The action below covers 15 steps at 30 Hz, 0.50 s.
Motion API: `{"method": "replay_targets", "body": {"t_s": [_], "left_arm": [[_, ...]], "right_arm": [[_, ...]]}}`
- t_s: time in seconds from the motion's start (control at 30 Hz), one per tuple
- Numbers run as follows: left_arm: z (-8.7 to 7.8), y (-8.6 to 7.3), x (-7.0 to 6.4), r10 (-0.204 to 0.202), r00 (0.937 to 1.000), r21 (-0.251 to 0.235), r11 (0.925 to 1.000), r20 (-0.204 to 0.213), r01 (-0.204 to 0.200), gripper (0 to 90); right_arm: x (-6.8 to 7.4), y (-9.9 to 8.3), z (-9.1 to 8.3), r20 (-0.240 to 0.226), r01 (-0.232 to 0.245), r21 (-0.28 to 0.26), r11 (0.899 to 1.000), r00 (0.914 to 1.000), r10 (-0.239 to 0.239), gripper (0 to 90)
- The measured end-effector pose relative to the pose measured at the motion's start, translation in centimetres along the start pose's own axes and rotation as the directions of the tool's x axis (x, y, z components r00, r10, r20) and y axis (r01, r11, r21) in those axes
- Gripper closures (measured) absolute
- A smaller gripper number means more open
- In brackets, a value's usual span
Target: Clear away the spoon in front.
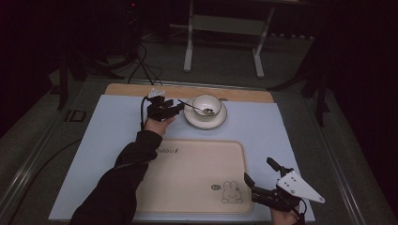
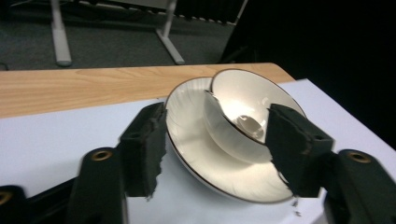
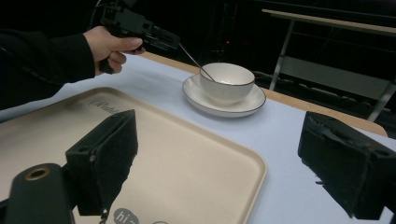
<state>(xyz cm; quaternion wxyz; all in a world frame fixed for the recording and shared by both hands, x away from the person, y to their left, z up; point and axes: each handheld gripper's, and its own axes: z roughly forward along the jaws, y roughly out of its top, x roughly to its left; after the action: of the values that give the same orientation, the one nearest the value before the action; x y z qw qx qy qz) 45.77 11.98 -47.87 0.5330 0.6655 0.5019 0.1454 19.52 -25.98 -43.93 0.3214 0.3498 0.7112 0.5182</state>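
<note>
The left gripper [image 1: 177, 107] is up at the far side of the table, and its two black jaws stand apart. Nothing is pinched between them. Just past its tips, a thin spoon [image 1: 193, 107] leans out of a white cup [image 1: 207, 105] with its handle pointing at the gripper. From the right gripper view, the spoon [image 3: 196, 62] handle reaches right up to the left gripper [image 3: 161, 39], but I cannot tell if they touch. The cup sits on a white saucer [image 1: 220, 120] with a thin dark rim. In the left gripper view, the cup [image 2: 243, 100] and saucer [image 2: 191, 121] sit right in the gap between the jaws, a bit farther out.

The right gripper [image 1: 259, 177] is near the person, well apart from the cup. Its jaws are wide open too, with nothing in them. It hovers by the near right corner of a big pale tray [image 1: 187, 173]. A little bunny picture [image 1: 232, 192] is on the tray, just beside this gripper.

Tray and saucer both lie on a light blue mat [image 1: 117, 122]. A strip of the wooden table [image 1: 141, 89] shows behind the mat.
</note>
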Motion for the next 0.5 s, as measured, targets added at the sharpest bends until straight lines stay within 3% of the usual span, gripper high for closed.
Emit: {"method": "replay_targets", "body": {"t_s": [0.5], "left_arm": [[2.2,-0.5,-0.6,-0.077,0.997,-0.013,0.9969,0.002,0.077,56.3]], "right_arm": [[-0.3,-0.1,0.1,-0.005,-0.011,0.009,1.0,0.9999,0.012,12.0]]}}
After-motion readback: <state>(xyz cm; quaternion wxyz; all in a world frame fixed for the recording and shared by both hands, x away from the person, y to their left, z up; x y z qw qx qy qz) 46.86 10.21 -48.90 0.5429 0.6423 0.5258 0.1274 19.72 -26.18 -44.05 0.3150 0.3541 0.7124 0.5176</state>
